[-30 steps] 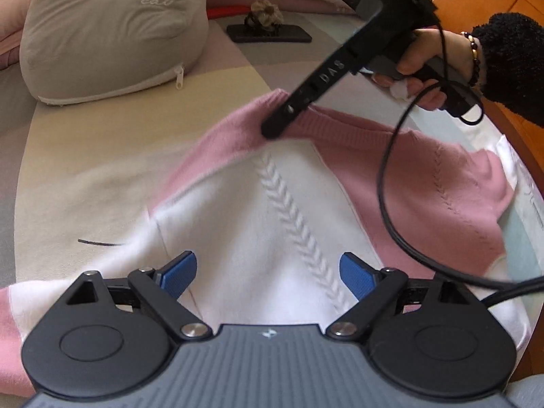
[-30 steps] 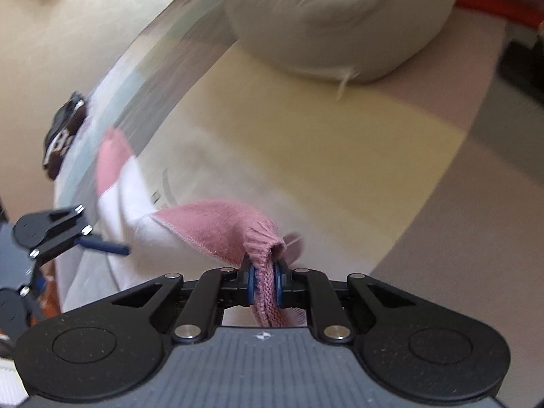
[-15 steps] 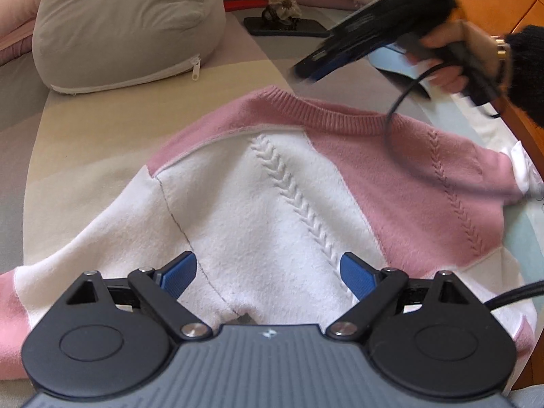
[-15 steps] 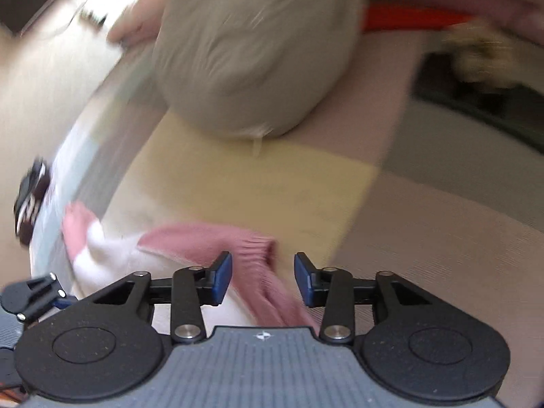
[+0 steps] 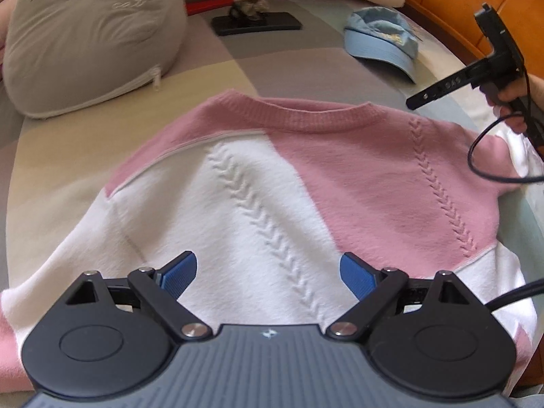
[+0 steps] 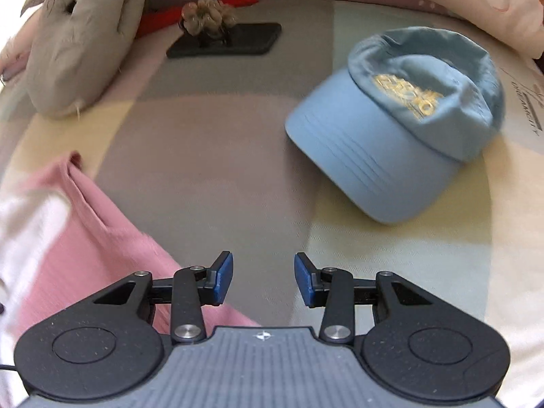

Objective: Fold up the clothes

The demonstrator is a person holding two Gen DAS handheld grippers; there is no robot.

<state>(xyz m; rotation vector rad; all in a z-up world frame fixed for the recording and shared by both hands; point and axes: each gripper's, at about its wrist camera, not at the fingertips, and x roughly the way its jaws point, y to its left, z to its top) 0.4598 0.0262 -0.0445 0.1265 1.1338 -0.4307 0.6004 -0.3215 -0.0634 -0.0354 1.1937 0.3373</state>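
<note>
A pink and white knitted sweater [image 5: 278, 183] lies flat on the bed, collar at the far side. My left gripper [image 5: 268, 272] hovers open over its white lower part, nothing between the blue pads. Seen from the left wrist, the right gripper [image 5: 413, 103] is held by a hand at the far right, beside the sweater's right shoulder. In the right wrist view my right gripper [image 6: 263, 278] is open and empty over bare bedding, with the sweater's pink edge [image 6: 91, 224] just to its left.
A light blue cap [image 6: 404, 132] lies ahead of the right gripper. A grey cushion [image 5: 88, 37] sits at the far left. A black phone [image 5: 256, 23] with a small ornament [image 6: 207, 13] on it lies at the back. Orange furniture [image 5: 476, 0] borders the right.
The right gripper let go of the sweater's pink collar, opened, and swung away to the right toward the cap. The sweater dropped flat. The left gripper stayed open over it.
</note>
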